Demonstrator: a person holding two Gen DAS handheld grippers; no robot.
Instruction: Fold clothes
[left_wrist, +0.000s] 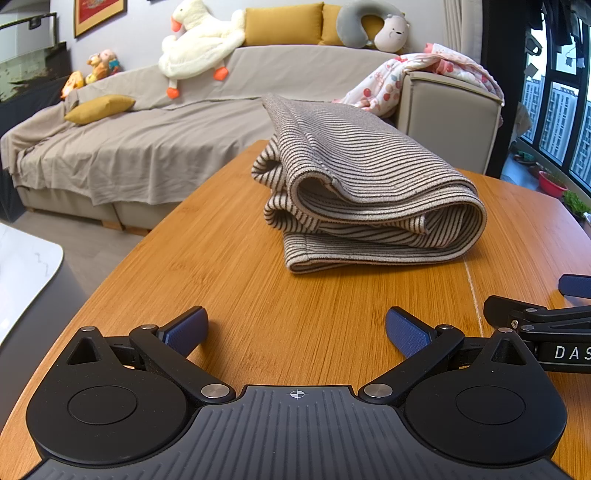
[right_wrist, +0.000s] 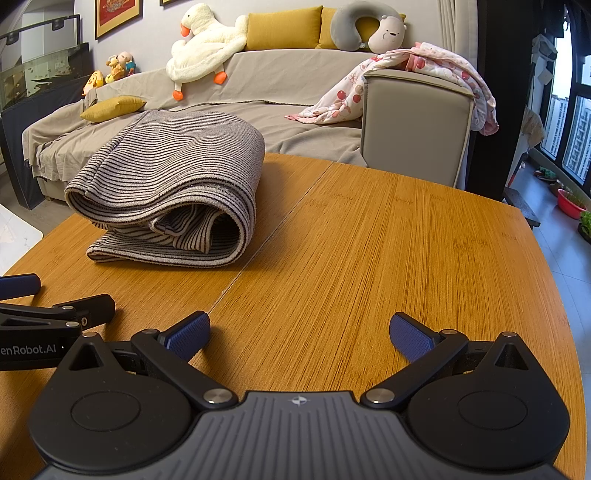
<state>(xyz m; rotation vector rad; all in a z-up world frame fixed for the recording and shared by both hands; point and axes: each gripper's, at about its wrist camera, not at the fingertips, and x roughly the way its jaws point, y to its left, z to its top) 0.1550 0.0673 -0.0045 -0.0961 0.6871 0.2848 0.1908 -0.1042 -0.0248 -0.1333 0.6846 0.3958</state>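
We see the wooden table (left_wrist: 229, 266) filling both views; on it the folded striped garment (left_wrist: 369, 192) lies at twelve o'clock from our left gripper (left_wrist: 295, 332), ten o'clock from our right gripper (right_wrist: 299, 336); both spread wide, holding nothing.

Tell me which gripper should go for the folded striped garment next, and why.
Probably the left gripper: the striped garment lies almost straight ahead of its open fingers. From the right gripper, also open, the garment sits well off to the left.
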